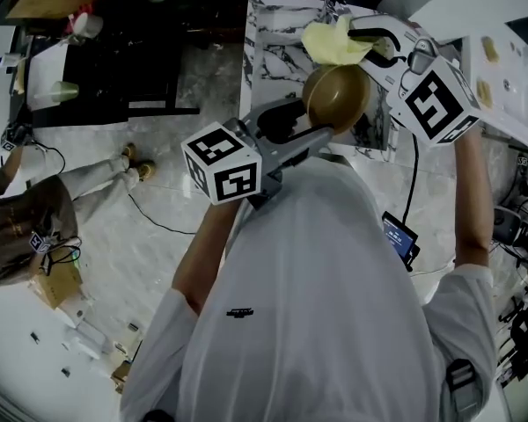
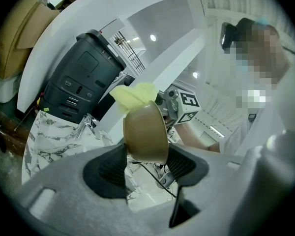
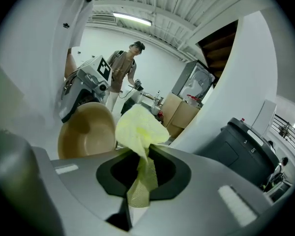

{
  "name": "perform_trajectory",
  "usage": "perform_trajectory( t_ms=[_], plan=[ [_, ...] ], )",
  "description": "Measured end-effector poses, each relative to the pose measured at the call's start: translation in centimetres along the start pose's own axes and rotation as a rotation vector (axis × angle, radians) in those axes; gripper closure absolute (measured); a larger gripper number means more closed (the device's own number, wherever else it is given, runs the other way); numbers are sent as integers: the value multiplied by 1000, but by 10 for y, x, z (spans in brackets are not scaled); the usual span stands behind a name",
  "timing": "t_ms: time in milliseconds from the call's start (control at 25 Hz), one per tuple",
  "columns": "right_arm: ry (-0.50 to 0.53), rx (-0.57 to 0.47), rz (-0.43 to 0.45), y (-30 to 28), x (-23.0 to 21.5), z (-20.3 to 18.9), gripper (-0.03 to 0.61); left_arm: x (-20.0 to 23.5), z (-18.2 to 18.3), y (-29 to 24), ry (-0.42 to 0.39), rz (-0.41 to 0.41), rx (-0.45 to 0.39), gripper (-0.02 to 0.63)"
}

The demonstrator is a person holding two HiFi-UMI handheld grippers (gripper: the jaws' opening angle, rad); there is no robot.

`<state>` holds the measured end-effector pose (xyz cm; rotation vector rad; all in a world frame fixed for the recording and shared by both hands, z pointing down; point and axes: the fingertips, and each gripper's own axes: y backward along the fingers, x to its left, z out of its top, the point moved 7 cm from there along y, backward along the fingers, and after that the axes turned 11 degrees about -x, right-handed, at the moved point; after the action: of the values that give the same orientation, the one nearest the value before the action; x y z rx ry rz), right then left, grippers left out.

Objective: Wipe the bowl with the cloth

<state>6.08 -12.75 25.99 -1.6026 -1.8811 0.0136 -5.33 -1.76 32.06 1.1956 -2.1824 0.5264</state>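
A tan bowl [image 1: 336,97] is held up in the air, tipped on its side, with my left gripper [image 1: 321,130] shut on its rim. In the left gripper view the bowl [image 2: 145,132] shows its outer side between the pads. My right gripper [image 1: 370,42] is shut on a pale yellow cloth [image 1: 334,42], which bunches just above the bowl's rim. From the right gripper view the cloth [image 3: 139,132] sticks out of the jaws beside the bowl's open inside [image 3: 87,131].
Below the bowl lies a marble-patterned table [image 1: 277,47]. A large black bin [image 2: 83,80] stands beside the table. A person [image 3: 123,70] stands far off in the room. Cardboard and cables lie on the floor at the left.
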Motion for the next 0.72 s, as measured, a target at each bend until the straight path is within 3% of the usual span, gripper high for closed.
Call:
perform_trajectory(
  t_ms=[240, 480, 720],
  plan=[
    [76, 31, 69, -4, -3, 8, 538, 5, 1, -6, -1, 33, 18, 359],
    [225, 60, 106, -7, -3, 19, 538, 14, 1, -8, -25, 105, 49, 359],
    [299, 40, 180, -17, 10, 42, 538, 19, 4, -7, -12, 155, 61, 359]
  ],
)
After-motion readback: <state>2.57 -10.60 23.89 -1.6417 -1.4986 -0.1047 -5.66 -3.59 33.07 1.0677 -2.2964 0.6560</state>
